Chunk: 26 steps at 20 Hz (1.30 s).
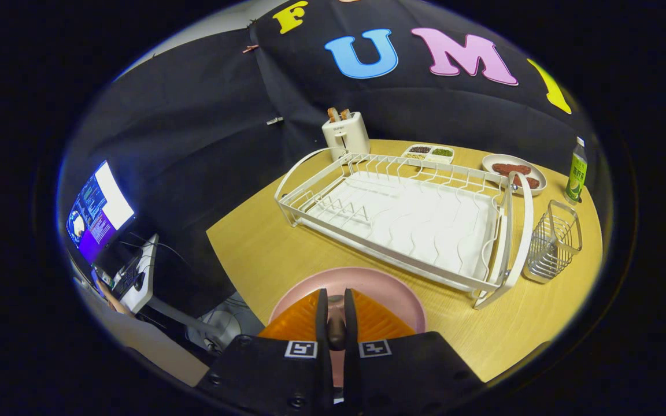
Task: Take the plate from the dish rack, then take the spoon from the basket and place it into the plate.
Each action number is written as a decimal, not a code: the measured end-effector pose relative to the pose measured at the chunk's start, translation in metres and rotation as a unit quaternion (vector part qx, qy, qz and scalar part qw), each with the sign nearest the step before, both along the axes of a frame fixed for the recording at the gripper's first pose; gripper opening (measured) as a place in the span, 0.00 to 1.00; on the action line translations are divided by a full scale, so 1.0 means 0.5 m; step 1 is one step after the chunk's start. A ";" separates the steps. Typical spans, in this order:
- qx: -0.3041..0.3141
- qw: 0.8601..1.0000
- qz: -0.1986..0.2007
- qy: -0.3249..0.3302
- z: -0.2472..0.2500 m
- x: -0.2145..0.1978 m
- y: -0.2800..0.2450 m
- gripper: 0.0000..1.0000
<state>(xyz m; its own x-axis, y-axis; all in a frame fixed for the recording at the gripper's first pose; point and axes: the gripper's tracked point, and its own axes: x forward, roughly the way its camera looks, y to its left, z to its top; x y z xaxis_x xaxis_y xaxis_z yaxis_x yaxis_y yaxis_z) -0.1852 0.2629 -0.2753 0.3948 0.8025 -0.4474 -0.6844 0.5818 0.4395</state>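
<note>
A pink plate (pixel 388 286) lies flat on the wooden table (pixel 252 248), just in front of the white dish rack (pixel 402 214), whose slots are empty. My gripper (pixel 336 296) hangs over the near part of the plate. Its fingers are almost together, pressing on a thin dark spoon (pixel 336 325) that stands between them. Most of the spoon is hidden by the fingers, so I cannot tell whether it touches the plate. The wire basket (pixel 554 242) stands empty at the rack's right end.
At the back of the table stand a white toaster (pixel 346 132) with toast in it, a divided dish (pixel 428 152), a plate of food (pixel 515 172) and a green bottle (pixel 577 170). Off the table's left edge are a lit monitor (pixel 99 211) and a keyboard.
</note>
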 end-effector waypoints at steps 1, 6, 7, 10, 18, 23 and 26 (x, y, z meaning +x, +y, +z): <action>-0.002 1.000 0.006 0.004 -0.006 -0.007 -0.006 0.11; -0.023 0.999 0.019 0.011 -0.051 -0.017 -0.038 0.16; -0.032 0.999 0.018 0.009 -0.064 -0.020 -0.042 0.16; -0.054 0.998 0.015 0.009 -0.087 -0.021 -0.054 0.20; -0.051 0.998 -0.013 0.019 -0.085 0.002 -0.068 0.71; -0.044 0.998 -0.029 0.018 -0.040 0.018 -0.079 0.99; -0.028 0.998 -0.061 -0.009 0.026 0.062 -0.100 0.99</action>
<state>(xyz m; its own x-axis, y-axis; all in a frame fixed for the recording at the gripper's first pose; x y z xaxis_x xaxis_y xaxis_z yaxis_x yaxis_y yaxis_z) -0.1542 0.2131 -0.2624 0.4967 0.7214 -0.4825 -0.6136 0.6851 0.3926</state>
